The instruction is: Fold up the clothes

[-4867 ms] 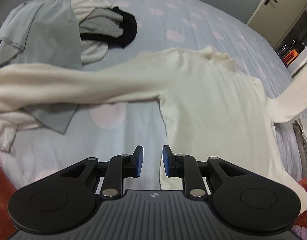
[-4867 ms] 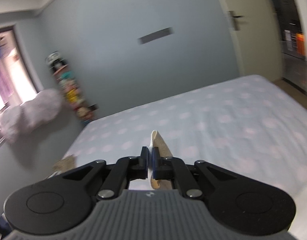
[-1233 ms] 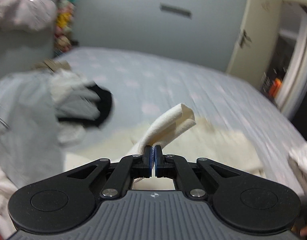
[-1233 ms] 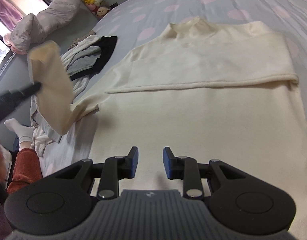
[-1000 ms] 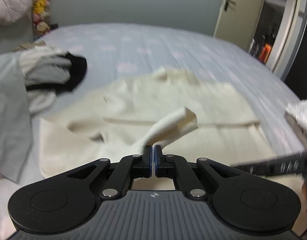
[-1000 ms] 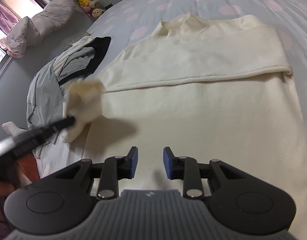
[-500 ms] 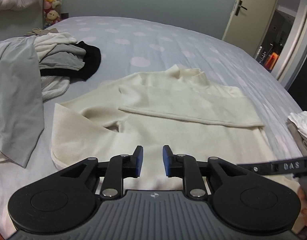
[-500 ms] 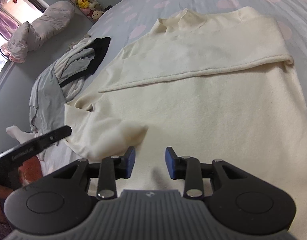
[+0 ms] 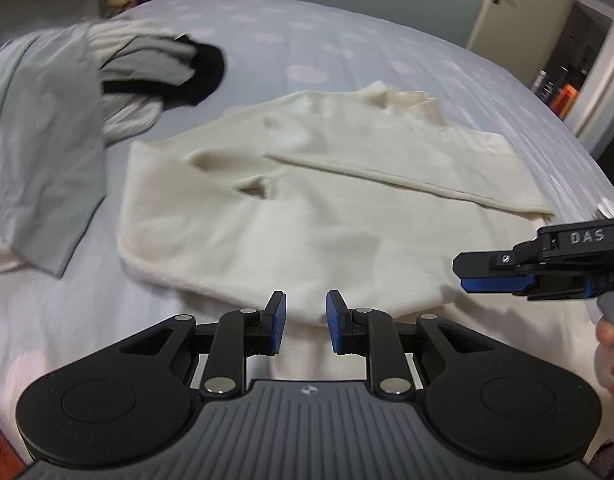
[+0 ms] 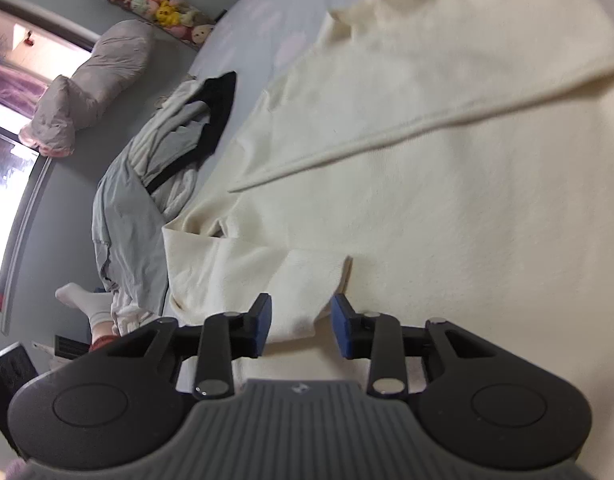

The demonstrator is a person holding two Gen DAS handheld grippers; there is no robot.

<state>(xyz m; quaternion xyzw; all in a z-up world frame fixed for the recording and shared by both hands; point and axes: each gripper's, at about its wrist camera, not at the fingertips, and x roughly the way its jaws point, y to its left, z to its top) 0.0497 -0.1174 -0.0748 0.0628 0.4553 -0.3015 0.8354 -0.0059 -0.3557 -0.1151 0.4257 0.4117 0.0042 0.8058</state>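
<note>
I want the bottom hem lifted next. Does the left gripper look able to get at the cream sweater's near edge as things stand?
Probably yes. The left gripper stands open and empty just above the cream sweater, whose near edge lies flat and uncovered on the bed.

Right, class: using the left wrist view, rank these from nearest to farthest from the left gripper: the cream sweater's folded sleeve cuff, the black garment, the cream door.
1. Cream sweater's folded sleeve cuff, lower left, just ahead of the left gripper.
2. Black garment, upper left, in the clothes pile.
3. Cream door, top right, beyond the bed.
</note>
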